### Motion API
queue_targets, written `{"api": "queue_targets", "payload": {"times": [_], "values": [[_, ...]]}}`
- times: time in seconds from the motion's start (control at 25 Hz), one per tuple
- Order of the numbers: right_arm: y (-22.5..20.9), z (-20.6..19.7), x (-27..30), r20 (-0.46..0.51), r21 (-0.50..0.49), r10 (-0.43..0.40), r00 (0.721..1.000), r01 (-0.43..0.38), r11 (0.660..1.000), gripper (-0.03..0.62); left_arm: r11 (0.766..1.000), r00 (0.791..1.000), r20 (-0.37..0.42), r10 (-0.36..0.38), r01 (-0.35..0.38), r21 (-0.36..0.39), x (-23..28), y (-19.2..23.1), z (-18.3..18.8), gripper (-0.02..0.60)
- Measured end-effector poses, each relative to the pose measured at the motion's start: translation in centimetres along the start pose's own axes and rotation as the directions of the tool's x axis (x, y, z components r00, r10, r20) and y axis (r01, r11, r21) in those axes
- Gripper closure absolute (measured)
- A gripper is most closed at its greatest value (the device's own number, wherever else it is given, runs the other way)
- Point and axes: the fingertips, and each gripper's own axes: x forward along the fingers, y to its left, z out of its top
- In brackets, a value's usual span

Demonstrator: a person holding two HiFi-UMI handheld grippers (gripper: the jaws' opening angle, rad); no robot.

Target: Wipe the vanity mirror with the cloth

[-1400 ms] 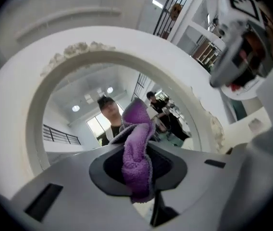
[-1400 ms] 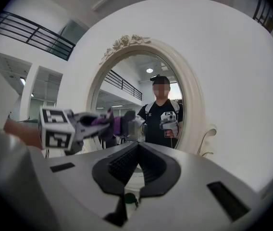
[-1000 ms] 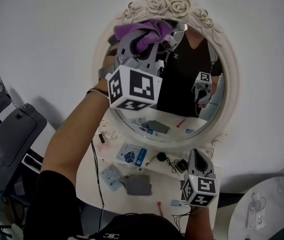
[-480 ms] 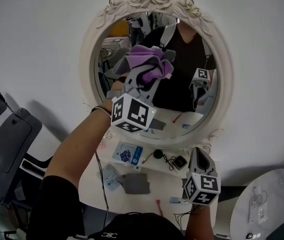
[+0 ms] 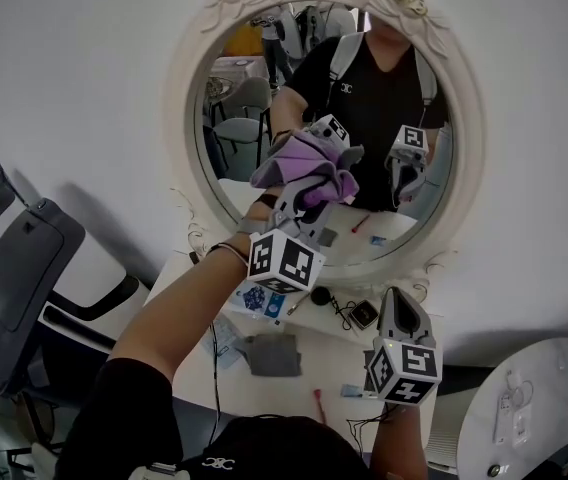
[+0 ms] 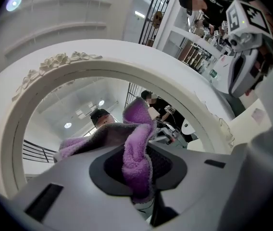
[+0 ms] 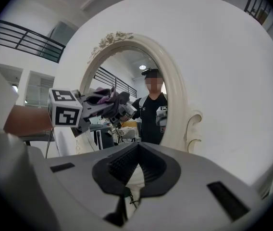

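Observation:
An oval vanity mirror in a white frame (image 5: 186,118) carved with roses hangs on the white wall. My left gripper (image 5: 309,183) is raised to the lower middle of the glass and is shut on a purple and grey cloth (image 5: 302,160), which lies against the mirror. In the left gripper view the cloth (image 6: 137,150) is bunched between the pads, with the mirror frame (image 6: 127,64) arching above. My right gripper (image 5: 396,306) hangs low over the vanity table, shut with nothing in it. The right gripper view shows its jaws (image 7: 134,174) closed, the left gripper (image 7: 91,107) and the mirror frame (image 7: 175,97).
Below the mirror the white vanity table (image 5: 334,368) carries a grey pouch (image 5: 272,355), a blue and white packet (image 5: 264,301), a black cable with a small device (image 5: 362,315) and small items. A grey chair (image 5: 24,278) stands at the left, a round white table (image 5: 524,418) at bottom right.
My left gripper has carried the cloth down the glass, from near the top of the mirror to its lower middle. The right gripper has stayed where it was.

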Motion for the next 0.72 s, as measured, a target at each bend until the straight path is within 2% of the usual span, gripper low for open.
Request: {"api": "queue_targets", "payload": {"times": [0.08,0.24,0.44,0.68,0.72], "values": [[-0.1,0.1,-0.2,0.003,0.000,-0.007,1.000,0.007,1.000,0.591,0.999,0.999,-0.021,-0.031,0.031,-0.005,-0.1,-1.7,-1.2,0.511],[-0.5,0.0,-0.9,0.002,-0.001,-0.025,1.000,0.025,1.000,0.591,0.990,0.988,-0.091,-0.121,0.114,-0.080,-0.7,-6.1,-5.1,0.512],[-1.5,-0.1,-1.8,-0.001,-0.002,-0.051,0.999,0.051,0.999,0.591,0.981,0.962,-0.200,-0.185,0.193,0.021,-1.1,-12.2,-9.8,0.512],[-1.2,-0.1,-2.6,0.004,-0.012,-0.058,0.998,0.058,0.998,0.591,0.962,0.921,-0.298,-0.252,0.272,0.029,-1.2,-16.3,-13.0,0.511],[-1.2,0.0,-2.7,0.006,-0.015,-0.057,0.998,0.057,0.998,0.591,0.957,0.908,-0.323,-0.268,0.291,0.024,-1.2,-16.9,-13.5,0.511]]}}
